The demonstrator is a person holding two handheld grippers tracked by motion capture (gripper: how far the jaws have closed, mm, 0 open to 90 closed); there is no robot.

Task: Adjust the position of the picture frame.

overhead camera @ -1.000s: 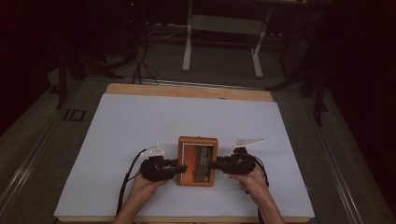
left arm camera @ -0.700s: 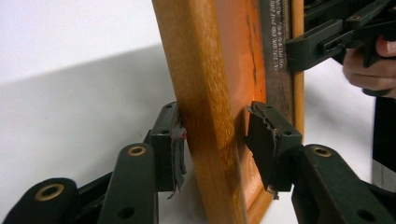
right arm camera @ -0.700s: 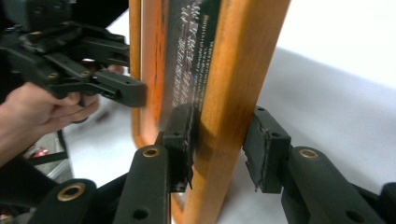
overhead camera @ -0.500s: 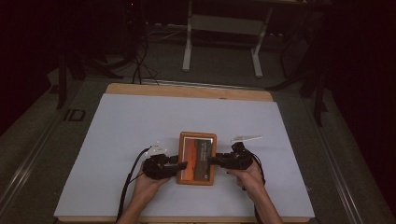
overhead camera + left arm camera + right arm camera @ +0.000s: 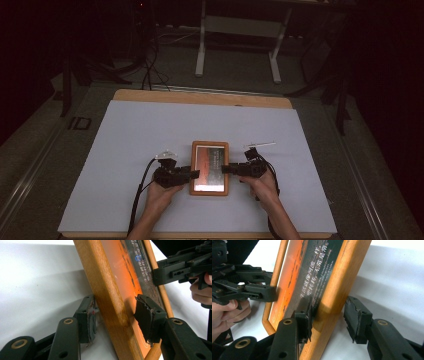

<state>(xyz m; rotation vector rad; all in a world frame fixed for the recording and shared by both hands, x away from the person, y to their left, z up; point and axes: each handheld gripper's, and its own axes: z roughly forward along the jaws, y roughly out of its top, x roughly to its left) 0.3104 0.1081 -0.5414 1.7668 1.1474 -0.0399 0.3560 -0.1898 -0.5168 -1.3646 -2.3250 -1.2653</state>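
A wooden picture frame (image 5: 210, 167) with an orange and dark print under glass is held between my two grippers over the white sheet. My left gripper (image 5: 196, 174) clamps its left edge; in the left gripper view the jaws (image 5: 117, 315) straddle the wood (image 5: 107, 277), one pad on the glass and one behind. My right gripper (image 5: 225, 169) grips the right edge, with its jaws (image 5: 329, 312) astride the rail (image 5: 337, 270). Each gripper view also shows the other gripper at the far edge, the right one (image 5: 162, 272) and the left one (image 5: 267, 292). A shadow lies under the frame.
A white sheet (image 5: 150, 135) covers the wooden table (image 5: 200, 96). A thin white strip (image 5: 260, 145) lies just beyond my right gripper. Beyond the table stand metal legs (image 5: 201, 45) and cables (image 5: 145, 75) on a dark floor.
The frame, held by both grippers, has moved a little away from the person, toward the middle of the table, and looks slightly smaller in the high view.
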